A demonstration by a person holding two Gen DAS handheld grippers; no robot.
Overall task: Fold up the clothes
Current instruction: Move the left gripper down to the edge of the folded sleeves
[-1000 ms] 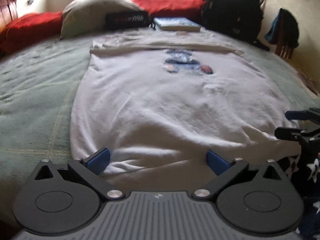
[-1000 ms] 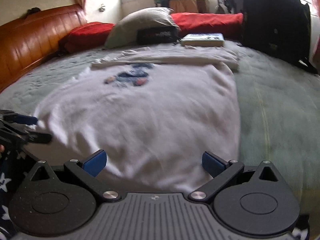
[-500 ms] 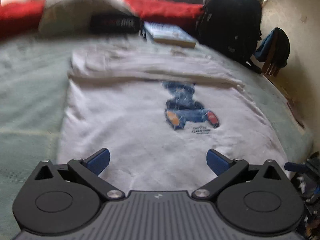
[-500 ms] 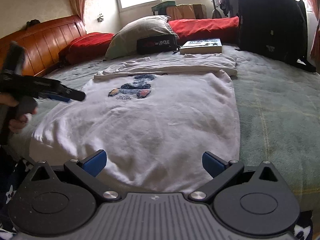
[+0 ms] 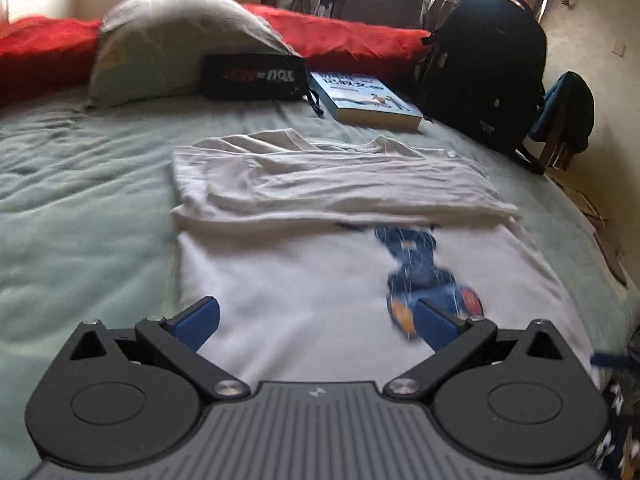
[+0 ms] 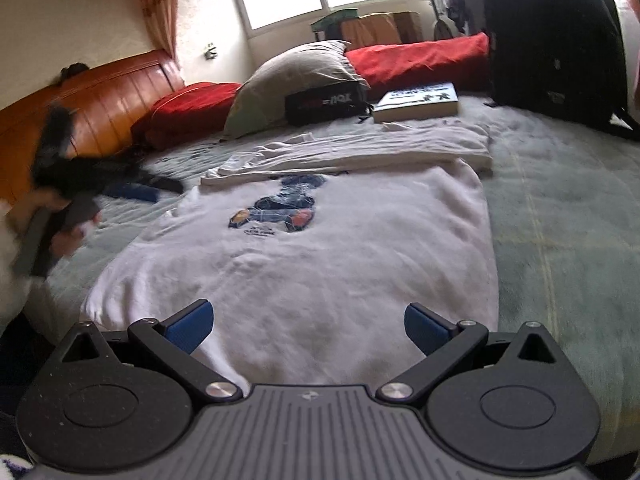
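a white t-shirt [image 6: 320,264] lies spread flat on the bed [image 6: 560,208], print side up, its near hem close to the bed's near edge. its far end, the shoulder and sleeve part [image 5: 332,184], is already turned over onto the body as a band across the width, just covering the top of the blue print [image 6: 280,208]; that looks like the first fold done. judging from this, the long body is not yet folded: the sides have not come in and the near hem has not been brought up, so most of the work is left. the left hand-held gripper [image 5: 316,320] hovers over the near left part of the shirt with its jaws wide apart and nothing between them; the right hand-held gripper [image 6: 306,322] hangs over the near hem, jaws likewise spread and empty. in the right wrist view the left gripper and the hand [image 6: 68,224] holding it are a dark blur at the left edge, so their exact place over the bed cannot be read. the left view is smeared too, and the print there is streaked. whether the sleeves are tucked neatly inside the folded band is hidden. beyond the shirt lie a book [image 5: 368,98], a black pouch [image 5: 254,76], a pillow [image 5: 176,40] and a backpack [image 5: 488,68], well apart from the grippers.
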